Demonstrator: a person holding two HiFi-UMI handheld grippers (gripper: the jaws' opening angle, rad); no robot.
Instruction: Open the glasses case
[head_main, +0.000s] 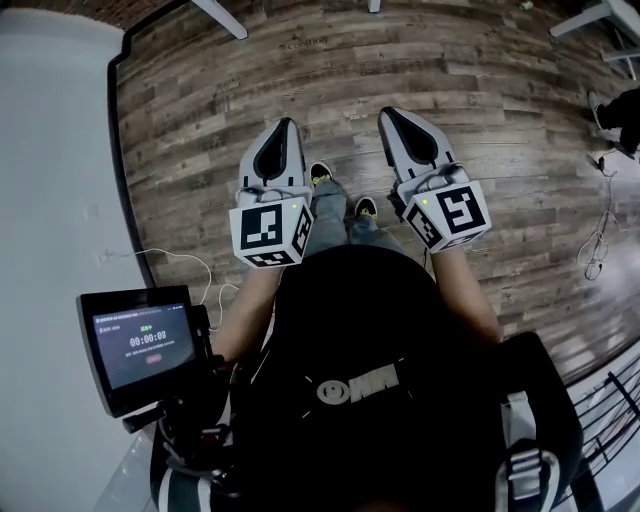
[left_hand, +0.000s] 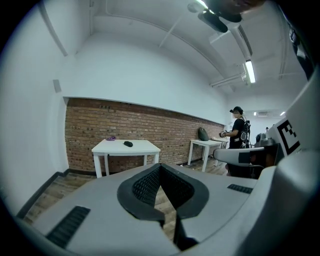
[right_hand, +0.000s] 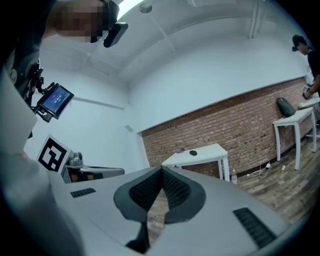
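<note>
My left gripper (left_hand: 160, 167), jaws pressed together, faces a far white table (left_hand: 145, 148) carrying a small dark object (left_hand: 128, 144).

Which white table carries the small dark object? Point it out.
The nearer white table, at the left by the brick wall. The farther table on the right bears a dark bag, with a person beside it.

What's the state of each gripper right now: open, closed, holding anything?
Left gripper: closed, nothing between its jaws.
Right gripper: closed, nothing between its jaws.
</note>
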